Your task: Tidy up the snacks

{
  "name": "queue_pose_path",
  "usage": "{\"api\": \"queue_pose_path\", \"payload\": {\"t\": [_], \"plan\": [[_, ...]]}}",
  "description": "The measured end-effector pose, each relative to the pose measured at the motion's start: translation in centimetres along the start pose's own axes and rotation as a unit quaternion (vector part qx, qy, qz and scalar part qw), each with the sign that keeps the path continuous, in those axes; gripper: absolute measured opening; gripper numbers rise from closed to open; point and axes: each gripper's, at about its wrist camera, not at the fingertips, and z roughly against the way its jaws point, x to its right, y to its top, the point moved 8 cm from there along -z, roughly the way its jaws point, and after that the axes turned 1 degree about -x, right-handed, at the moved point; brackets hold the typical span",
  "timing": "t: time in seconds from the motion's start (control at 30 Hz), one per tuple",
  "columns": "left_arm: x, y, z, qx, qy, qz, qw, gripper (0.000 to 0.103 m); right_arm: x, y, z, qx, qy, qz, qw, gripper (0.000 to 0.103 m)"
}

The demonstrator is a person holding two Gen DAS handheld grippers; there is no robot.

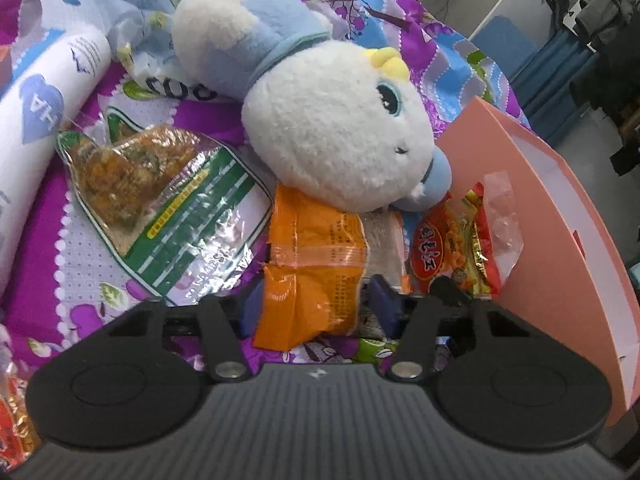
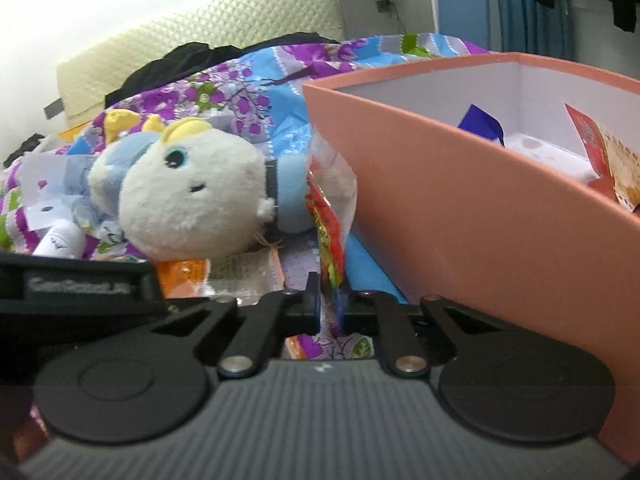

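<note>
Here, low in frame, the left tool (image 1: 314, 304) straddles the orange packet (image 1: 312, 268) unclenched, while the right tool (image 2: 329, 306) pinches the red packet (image 2: 326, 236) by one thin edge beside the pink box (image 2: 480, 216), so it could slip.

Right tool (image 2: 329, 304): clamped on the lower edge of a red snack packet (image 2: 327, 232), just left of the pink box (image 2: 472, 232).
Pink box: holds several packets, one blue, one red.
Plush toy (image 2: 188, 200): lies on the floral bedspread (image 2: 256, 96), left of the box.
</note>
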Motion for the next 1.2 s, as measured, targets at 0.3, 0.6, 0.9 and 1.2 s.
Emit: {"api": "queue_pose_path", "payload": {"t": [0.3,0.6,0.9,1.2], "plan": [[0.0,-0.4,3.0,0.024,0.015,0.033,0.9991,0.019,-0.5,0.4,3.7,-0.012,0.026,0.029,0.999,0.007],[0.2,-3.5,7.3,0.041,0.037,0.070,0.9960,0.012,0.8,-0.3,8.2,-0.044,0.038,0.049,0.997,0.007],[0.6,-8.7,13.1,0.062,0.035,0.110,0.9913,0.000,2.5,-1.6,12.9,-0.051,0.048,0.093,0.993,0.007],[0.6,-15.1,18.5,0.073,0.033,0.144,0.9864,0.000,3.4,-4.3,17.3,-0.039,0.067,0.162,0.984,0.007]]}}
